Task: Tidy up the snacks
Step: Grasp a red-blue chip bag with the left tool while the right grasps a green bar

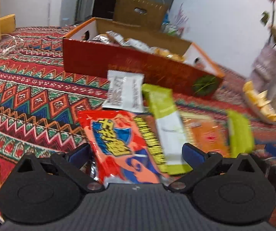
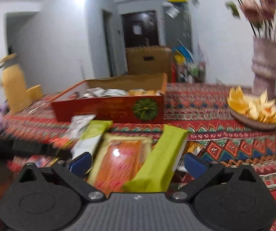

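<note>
Loose snacks lie on the patterned cloth in front of a red cardboard box (image 1: pixel 118 61) that holds several packets. My left gripper (image 1: pixel 136 152) is open, its jaws wide on either side of a red-and-blue snack packet (image 1: pixel 122 144); beside it lie a green-and-white bar (image 1: pixel 166 123) and a white packet (image 1: pixel 124 92). My right gripper (image 2: pixel 137 162) is open over a green bar (image 2: pixel 163 159) and an orange packet (image 2: pixel 118 157). The box also shows in the right wrist view (image 2: pixel 109 107). The left gripper's arm (image 2: pixel 22 148) reaches in from the left there.
A plate of orange slices (image 2: pixel 253 109) and a vase of flowers (image 2: pixel 265 65) stand to the right. A yellow flask (image 2: pixel 15 88) stands at far left. White cables (image 1: pixel 9 46) lie on the cloth at left. A brown cardboard carton (image 1: pixel 140 9) stands behind the box.
</note>
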A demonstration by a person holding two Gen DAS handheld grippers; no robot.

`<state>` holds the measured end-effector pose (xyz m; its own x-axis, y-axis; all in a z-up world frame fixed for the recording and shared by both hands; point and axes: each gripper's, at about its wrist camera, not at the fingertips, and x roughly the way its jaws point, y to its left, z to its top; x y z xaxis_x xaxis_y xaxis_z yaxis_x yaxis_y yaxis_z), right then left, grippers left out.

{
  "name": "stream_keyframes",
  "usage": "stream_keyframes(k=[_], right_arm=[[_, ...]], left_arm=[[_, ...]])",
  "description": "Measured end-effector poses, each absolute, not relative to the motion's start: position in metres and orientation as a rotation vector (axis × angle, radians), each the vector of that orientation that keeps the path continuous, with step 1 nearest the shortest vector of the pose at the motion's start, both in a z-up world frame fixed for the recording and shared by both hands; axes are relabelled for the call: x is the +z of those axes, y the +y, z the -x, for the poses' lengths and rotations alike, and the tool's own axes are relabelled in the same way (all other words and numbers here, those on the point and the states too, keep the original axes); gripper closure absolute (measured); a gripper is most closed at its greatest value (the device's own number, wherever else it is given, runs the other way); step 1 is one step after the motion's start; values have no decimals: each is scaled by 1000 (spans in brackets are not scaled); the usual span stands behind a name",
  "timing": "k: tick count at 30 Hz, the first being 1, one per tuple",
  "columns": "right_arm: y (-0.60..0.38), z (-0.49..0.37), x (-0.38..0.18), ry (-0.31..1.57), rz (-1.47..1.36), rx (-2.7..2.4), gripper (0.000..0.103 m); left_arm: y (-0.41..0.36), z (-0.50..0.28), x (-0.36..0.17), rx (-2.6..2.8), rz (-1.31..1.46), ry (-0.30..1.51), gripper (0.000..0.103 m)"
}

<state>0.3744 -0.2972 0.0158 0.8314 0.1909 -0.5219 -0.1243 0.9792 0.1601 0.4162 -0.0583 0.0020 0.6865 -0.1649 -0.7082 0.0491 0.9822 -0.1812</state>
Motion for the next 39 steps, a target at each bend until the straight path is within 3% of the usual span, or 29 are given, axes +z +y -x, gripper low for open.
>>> stream_keyframes(k=[4,6,9,10,13,14,15,17,29,39], right_arm=[[-297,-417,-3,617,-94,75,25],[-296,-423,-12,621,-66,56,38],[-300,-420,-14,590,-73,30,61],[-303,-419,-14,586,-93,35,64],[-308,-414,-13,589,-113,60,64],[-308,-412,-13,586,-118,72,64],[-308,-411,-12,583,-123,91,64],[-306,-413,-13,599,-119,117,61],[-299,-389,-5,561,-107,144,66],[-286,-246,7,553,-263,238,66]], left_arm=[[-60,-388,-7,-130,-67,736,4],[-51,-372,-8,-169,-91,724,9],[-41,-365,-8,-150,-88,721,9],[-40,-366,-6,-143,-84,715,9],[-45,-373,-4,-154,-97,667,9],[-49,-376,-4,-162,-109,662,19],[-52,-380,-6,-172,-119,679,36],[-55,-378,-4,-177,-110,697,44],[-20,-271,33,-147,-38,638,44],[-11,-216,37,-192,2,644,44]])
